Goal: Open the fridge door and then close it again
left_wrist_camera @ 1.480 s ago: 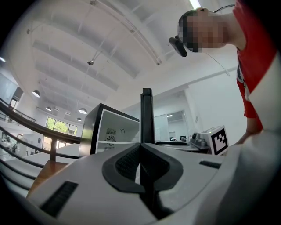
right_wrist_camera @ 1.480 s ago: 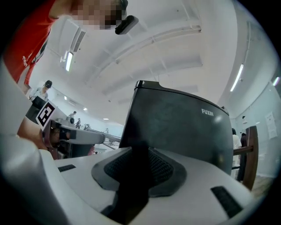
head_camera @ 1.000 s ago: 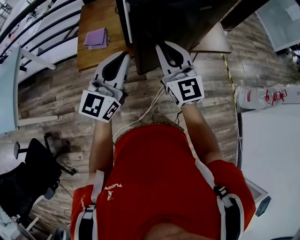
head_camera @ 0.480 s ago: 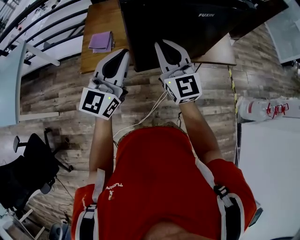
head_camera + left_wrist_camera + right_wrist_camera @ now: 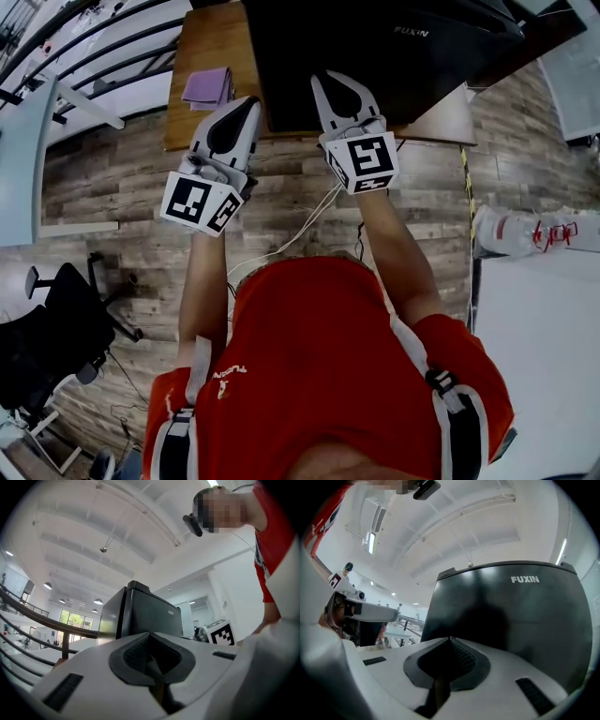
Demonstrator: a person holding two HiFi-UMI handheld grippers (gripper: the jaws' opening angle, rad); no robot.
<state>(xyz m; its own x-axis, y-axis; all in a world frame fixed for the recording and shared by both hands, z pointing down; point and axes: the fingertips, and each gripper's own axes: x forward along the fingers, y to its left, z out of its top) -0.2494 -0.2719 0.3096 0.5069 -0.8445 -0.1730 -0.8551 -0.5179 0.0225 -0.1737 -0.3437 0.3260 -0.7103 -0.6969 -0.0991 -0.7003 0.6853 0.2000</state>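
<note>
The black fridge (image 5: pixel 375 47) sits on a wood table (image 5: pixel 202 42) at the top of the head view, w/ its front facing the person. Its door looks shut, tho the head view is too steep to be sure. The left gripper (image 5: pixel 251 101) has its two jaws pressed tight together, w/ nothing in them. It points at the table edge, just beside the fridge's left side. The right gripper (image 5: pixel 327 75) is pressed together too & holds nothing. Its tip lies over the fridge front in the head view. In the right gripper view the fridge front fills the space past the jaws. A purple cloth (image 5: pixel 208 86) lies on the table, left of the fridge. A white cable (image 5: pixel 300 220) runs across the wood floor (image 5: pixel 122 187) under the arms. A black chair (image 5: pixel 66 328) stands at the low left.
</note>
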